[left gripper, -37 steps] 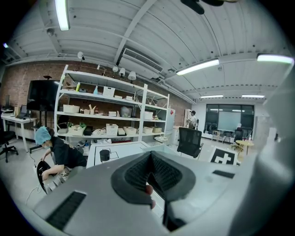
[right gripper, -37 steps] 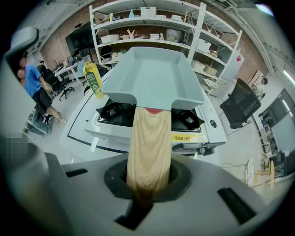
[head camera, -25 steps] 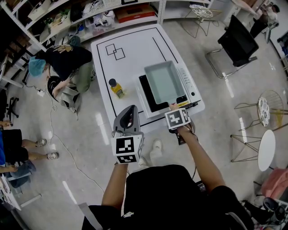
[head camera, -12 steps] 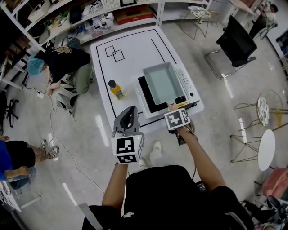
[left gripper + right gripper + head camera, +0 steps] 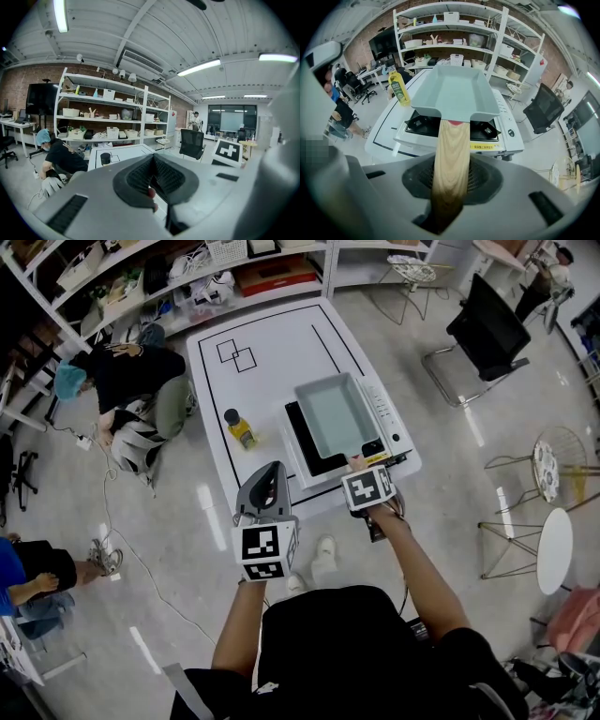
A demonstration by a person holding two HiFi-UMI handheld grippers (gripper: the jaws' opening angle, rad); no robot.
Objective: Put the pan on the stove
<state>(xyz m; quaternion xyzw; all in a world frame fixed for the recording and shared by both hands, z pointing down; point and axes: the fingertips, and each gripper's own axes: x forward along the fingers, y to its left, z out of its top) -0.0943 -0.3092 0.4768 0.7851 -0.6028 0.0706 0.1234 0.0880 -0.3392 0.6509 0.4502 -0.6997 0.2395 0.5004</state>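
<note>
1. Pan [image 5: 336, 414] is sitting on the stove [image 5: 389, 418], at the near right corner of the white table [image 5: 272, 362].
2. Right gripper [image 5: 361, 468] is opening its jaws, letting go of the wooden handle [image 5: 450, 154] lying between them.
3. Left gripper [image 5: 153, 176] is hanging clenched and empty, over glossy floor [image 5: 187, 521].
4. Yellow bottle [image 5: 241, 427] is standing left of the stove; shelving [image 5: 187, 277] is lining the far wall.

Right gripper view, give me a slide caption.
Right tongs opening around the wooden handle of the pan, set on the stove.
</note>
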